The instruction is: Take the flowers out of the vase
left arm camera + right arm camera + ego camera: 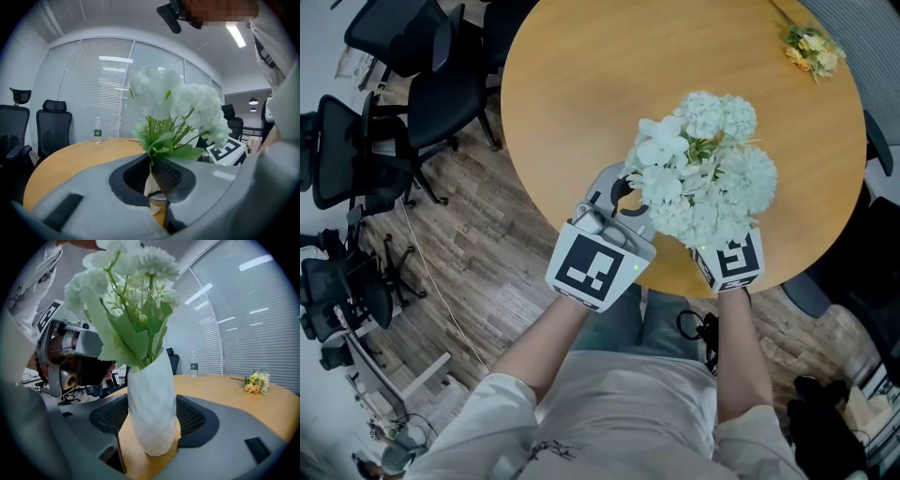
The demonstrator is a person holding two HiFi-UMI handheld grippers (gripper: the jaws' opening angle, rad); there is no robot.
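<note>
Now the round wooden desk [581, 84] is carrying everything, with black office chairs [403, 84] standing on the floor beside it. White flowers [703, 169] are sitting upright in a white vase [152, 404] near the desk's near edge. The right tool [154, 427] is clamping the vase's body between both pads. The left tool [152, 161] is pinching shut on the green stems under the blooms. A small yellow flower sprig [811, 47] is lying well apart near the far edge, and a water bottle [97, 130] is standing on the desk too.
</note>
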